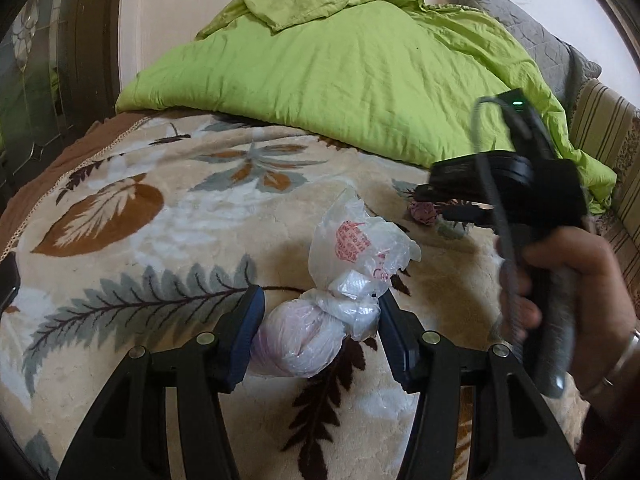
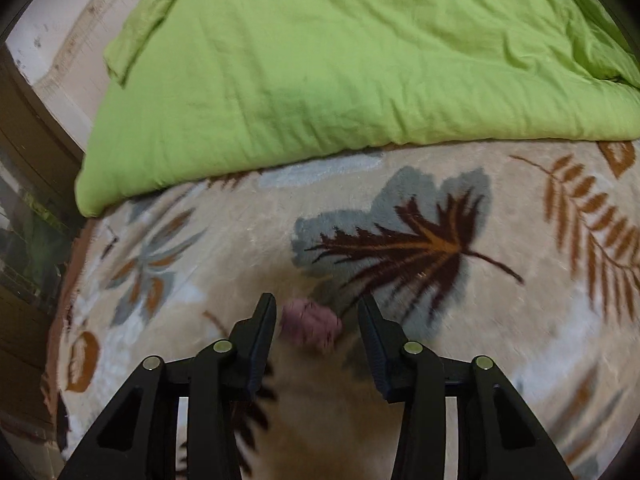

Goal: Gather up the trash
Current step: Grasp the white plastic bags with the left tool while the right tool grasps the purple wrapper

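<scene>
A tied white plastic bag (image 1: 298, 344) with red print on its loose top lies on the floral blanket (image 1: 160, 248). It sits between the fingers of my left gripper (image 1: 318, 300), which is open, with both blue pads close against the bag's sides. To the right, a hand (image 1: 576, 264) holds my right gripper (image 1: 430, 203) low over the blanket. In the right wrist view the right gripper (image 2: 316, 308) is open, and a small crumpled purple wad (image 2: 310, 324) lies blurred between its fingertips. The same wad (image 1: 422, 213) shows in the left wrist view.
A rumpled green duvet (image 1: 340, 72) covers the far half of the bed, also seen as the green duvet (image 2: 340, 60). A grey quilt (image 1: 532, 36) and a striped panel (image 1: 608, 128) lie at the right. A dark wooden glass-fronted cabinet (image 1: 60, 80) stands at the left.
</scene>
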The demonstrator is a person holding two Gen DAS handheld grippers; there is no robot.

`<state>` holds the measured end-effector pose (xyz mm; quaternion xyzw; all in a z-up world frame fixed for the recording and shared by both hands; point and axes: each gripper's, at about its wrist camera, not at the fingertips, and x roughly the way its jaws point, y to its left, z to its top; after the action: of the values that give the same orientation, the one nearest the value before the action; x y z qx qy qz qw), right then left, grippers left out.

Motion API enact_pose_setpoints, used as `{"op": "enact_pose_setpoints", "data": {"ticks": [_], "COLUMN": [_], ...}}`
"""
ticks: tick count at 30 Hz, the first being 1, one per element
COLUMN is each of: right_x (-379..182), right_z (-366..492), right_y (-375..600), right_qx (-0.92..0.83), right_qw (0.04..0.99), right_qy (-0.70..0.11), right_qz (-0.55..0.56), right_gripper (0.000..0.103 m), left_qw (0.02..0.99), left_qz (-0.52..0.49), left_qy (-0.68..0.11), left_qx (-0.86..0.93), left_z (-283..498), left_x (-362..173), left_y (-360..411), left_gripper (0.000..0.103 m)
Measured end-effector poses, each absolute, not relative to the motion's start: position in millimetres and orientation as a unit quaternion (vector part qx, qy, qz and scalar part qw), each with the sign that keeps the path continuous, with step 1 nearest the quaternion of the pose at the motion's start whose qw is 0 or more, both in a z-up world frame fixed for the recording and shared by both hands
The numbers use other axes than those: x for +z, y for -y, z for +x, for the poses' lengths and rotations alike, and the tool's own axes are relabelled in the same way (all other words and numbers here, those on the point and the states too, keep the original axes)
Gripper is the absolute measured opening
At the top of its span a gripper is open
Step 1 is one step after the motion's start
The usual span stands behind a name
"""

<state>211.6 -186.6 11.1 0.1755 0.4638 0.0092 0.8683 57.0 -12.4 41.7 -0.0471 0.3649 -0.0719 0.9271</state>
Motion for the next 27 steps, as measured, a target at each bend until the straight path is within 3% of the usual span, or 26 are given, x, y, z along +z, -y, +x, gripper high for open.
{"op": "enact_pose_setpoints", "data": {"ticks": [3, 8, 16, 27], "right_x": [6, 25, 82, 89], "right_z": [214, 173, 10, -149], "right_y": [181, 177, 201, 214], "right_qx": [0.017, 0.009, -0.009, -0.045], "right_qw": [0.867, 0.88, 0.922, 0.949], "right_qy": [-0.466, -0.448, -0.368, -0.302], "right_qz": [0.173, 0.154, 0.12, 0.084], "right_gripper": [0.032, 0.031, 0.031, 0.031], "left_qw": [0.925, 0.925, 0.929, 0.933], "left_qz": [-0.048, -0.047, -0.022, 0.051], "left_qy": [-0.37, -0.369, -0.355, -0.327], "left_qx": [-0.073, -0.077, -0.1, -0.142], "left_z": [60, 59, 35, -66], "left_x": [39, 39, 44, 55], "left_y": [12, 12, 24, 49], "left_gripper": [0.055, 0.055, 0.055, 0.055]}}
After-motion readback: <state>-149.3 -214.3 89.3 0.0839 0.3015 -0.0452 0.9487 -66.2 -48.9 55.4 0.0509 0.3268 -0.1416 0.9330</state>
